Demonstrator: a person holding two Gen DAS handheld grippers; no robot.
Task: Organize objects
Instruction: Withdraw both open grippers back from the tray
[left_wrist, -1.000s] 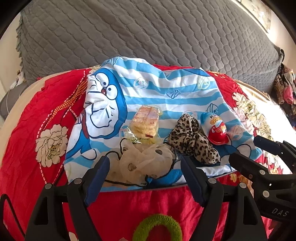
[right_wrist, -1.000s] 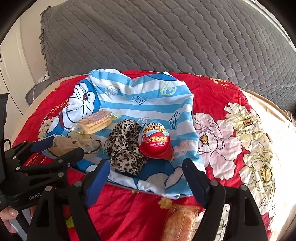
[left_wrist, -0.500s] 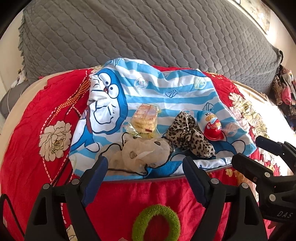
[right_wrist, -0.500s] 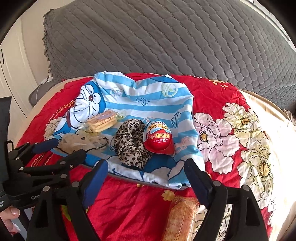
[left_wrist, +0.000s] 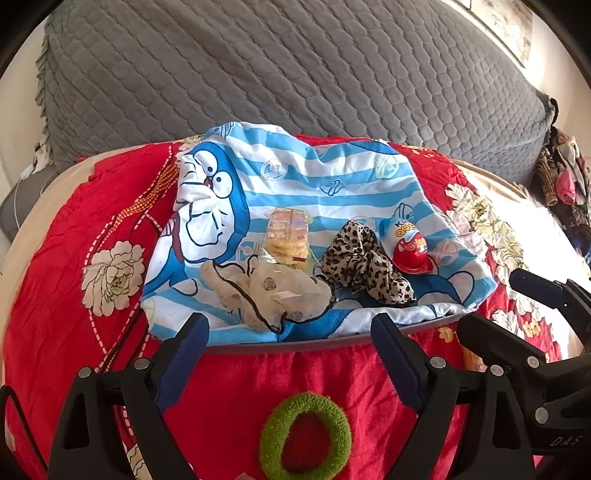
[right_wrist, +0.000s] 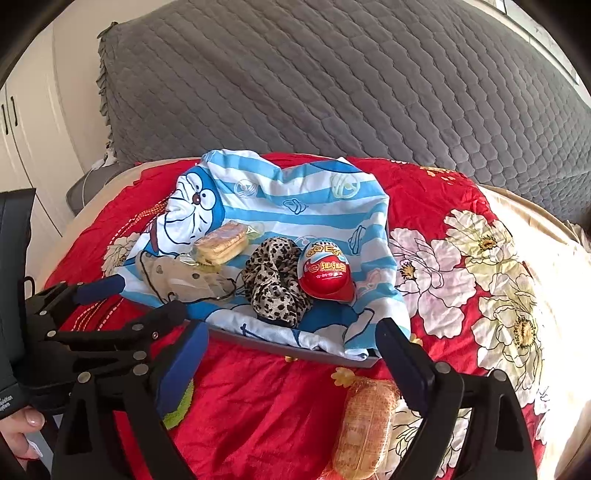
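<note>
Your left claw (left_wrist: 290, 354) stands wide with nothing between its blue pads; its jaws have just been opening. In the left wrist view the green hair tie (left_wrist: 304, 435) lies on the red bedspread (left_wrist: 55, 295) at 6 o'clock, just below that claw. Above it the tray (left_wrist: 280, 347) under the striped cartoon cloth (left_wrist: 314, 177) carries the beige scrunchie (left_wrist: 266, 291), the cracker pack (left_wrist: 288, 236), the leopard scrunchie (left_wrist: 365, 262) and the toy egg (left_wrist: 410, 247) at 3 o'clock. In the right wrist view your right claw (right_wrist: 291, 354) also gapes empty, its jaws just opened wider. A second cracker pack (right_wrist: 364, 424) lies on the bedspread at 5 o'clock, beside the right finger.
</note>
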